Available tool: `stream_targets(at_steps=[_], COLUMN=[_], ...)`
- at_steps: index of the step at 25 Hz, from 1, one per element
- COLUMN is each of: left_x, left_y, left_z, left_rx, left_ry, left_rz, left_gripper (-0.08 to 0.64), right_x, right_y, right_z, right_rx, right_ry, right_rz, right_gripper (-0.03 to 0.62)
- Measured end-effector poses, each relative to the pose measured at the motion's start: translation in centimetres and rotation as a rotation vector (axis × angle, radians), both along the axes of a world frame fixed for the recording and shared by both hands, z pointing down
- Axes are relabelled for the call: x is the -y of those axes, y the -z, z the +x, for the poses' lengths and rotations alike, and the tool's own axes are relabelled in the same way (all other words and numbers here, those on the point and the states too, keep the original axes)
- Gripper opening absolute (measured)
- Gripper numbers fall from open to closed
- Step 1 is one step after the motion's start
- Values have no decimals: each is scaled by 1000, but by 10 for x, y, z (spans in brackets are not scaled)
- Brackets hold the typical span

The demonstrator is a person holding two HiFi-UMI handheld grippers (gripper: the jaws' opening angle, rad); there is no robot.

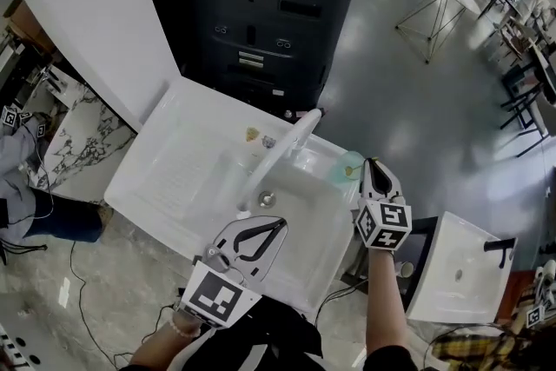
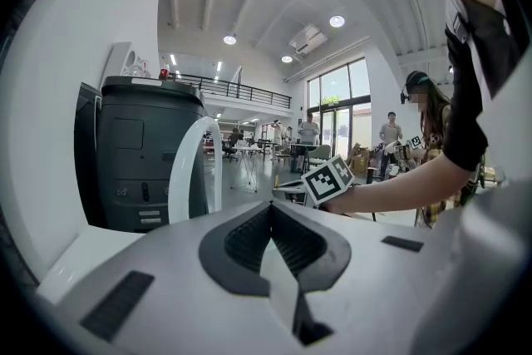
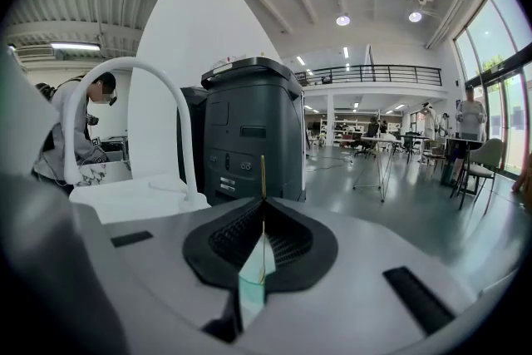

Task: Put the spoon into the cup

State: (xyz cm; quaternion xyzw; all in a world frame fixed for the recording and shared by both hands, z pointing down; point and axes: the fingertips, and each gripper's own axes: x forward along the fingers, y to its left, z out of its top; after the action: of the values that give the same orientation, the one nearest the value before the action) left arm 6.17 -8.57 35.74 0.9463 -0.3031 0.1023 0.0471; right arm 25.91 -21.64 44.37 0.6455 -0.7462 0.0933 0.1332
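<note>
The right gripper [image 1: 377,172] is clamped on the thin spoon [image 3: 263,179]. The handle stands upright between the closed jaws, probably so the spoon can drop straight into the teal cup [image 1: 351,165]. The cup sits at the gripper's 10 o'clock on the sink [image 1: 152,148] rim. The left gripper [image 1: 276,228], jaws together and empty, hangs clear at 8 o'clock.

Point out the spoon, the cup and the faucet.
spoon [image 3: 263,177]: right gripper view, thin golden handle sticking out above the jaws.
cup [image 1: 349,164]: head view, its greenish wall.
faucet [image 1: 287,145]: head view, middle of its arch.
</note>
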Motion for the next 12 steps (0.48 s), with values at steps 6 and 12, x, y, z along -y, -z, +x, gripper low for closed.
stream_targets(at_steps=[6,12], left_x=[3,4], left_y=[1,-3], left_z=[-5,-7], left_rx=[-1,15], left_ry=[23,24], left_rz=[-6,-7], left_gripper=[-3,-3], right_x=[10,12], right_y=[-16,-30], right_z=[3,4], right_rx=[46,86], right_ry=[-3,-10], right_rz=[-52,-88], right_gripper=[8,8])
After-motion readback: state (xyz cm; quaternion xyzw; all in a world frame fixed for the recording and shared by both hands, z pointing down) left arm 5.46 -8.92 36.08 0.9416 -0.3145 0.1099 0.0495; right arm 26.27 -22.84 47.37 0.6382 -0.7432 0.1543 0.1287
